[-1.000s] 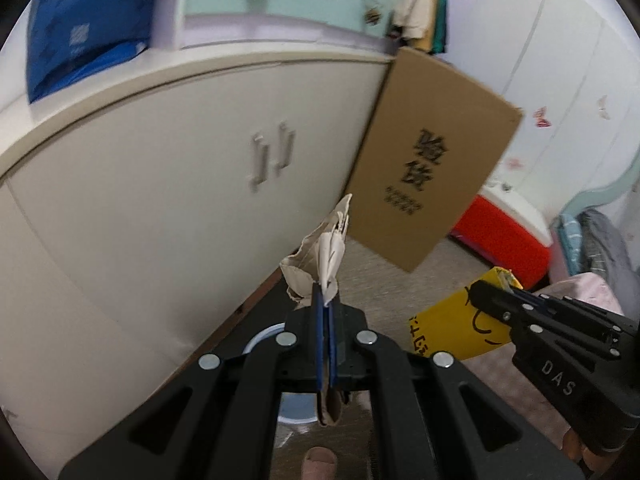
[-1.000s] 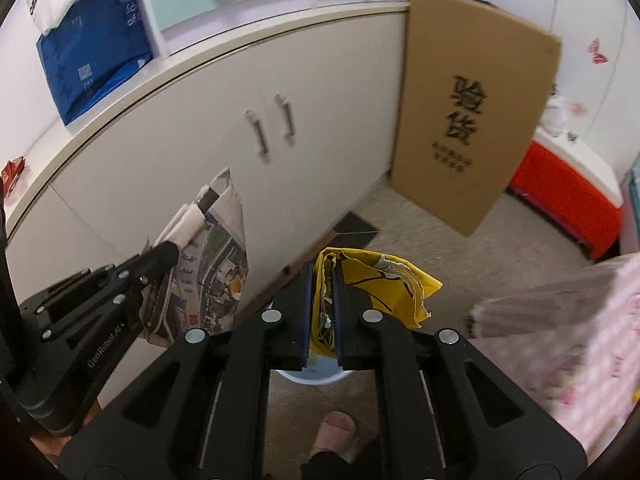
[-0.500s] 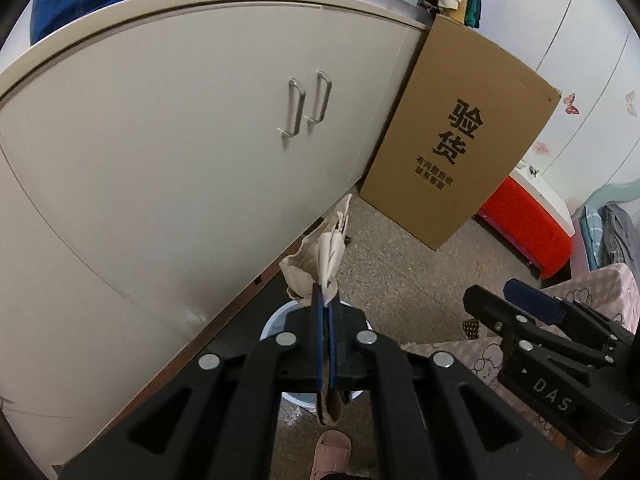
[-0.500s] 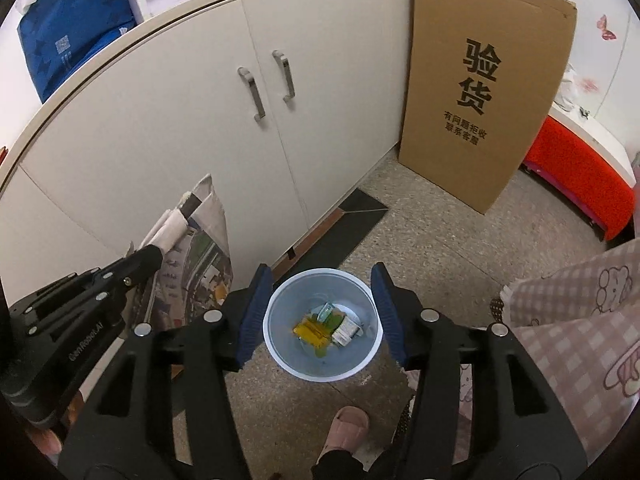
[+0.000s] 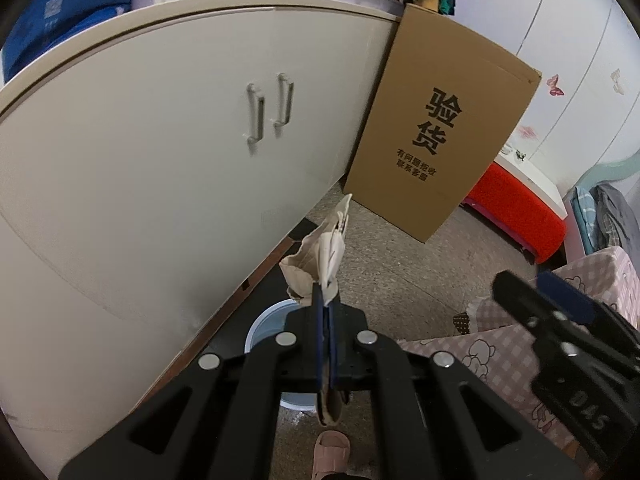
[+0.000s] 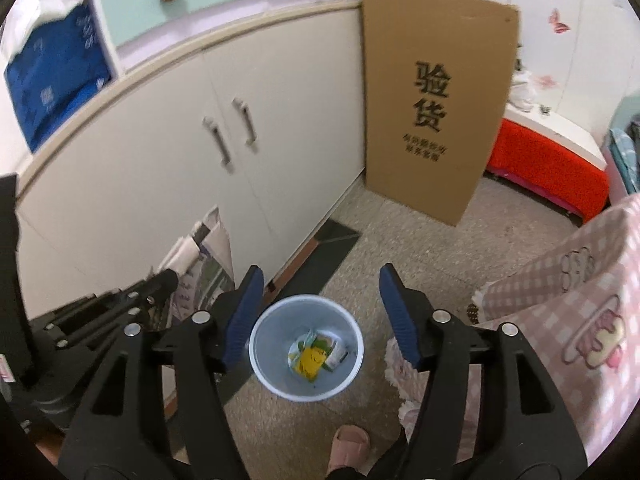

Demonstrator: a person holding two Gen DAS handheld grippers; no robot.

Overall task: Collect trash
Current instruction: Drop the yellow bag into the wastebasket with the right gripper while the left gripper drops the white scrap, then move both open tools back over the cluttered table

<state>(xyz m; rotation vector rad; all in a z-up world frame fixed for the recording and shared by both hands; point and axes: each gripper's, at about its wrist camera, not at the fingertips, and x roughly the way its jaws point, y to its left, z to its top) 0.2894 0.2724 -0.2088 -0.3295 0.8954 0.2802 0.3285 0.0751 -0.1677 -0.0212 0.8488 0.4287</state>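
Now the right tool (image 6: 320,316) gapes over the bin (image 6: 306,354) — left tool (image 5: 326,312), clamped on crumpled paper (image 5: 320,256), should release above it next.

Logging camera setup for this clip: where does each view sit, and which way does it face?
Left wrist: on the left gripper, facing down-forward at the cabinet; it is shut on newspaper; right gripper and a slippered foot show.
Right wrist: on the right gripper, open, looking down into the trash bin; left gripper and foot show.
Shared: bin, cabinet, cardboard box.
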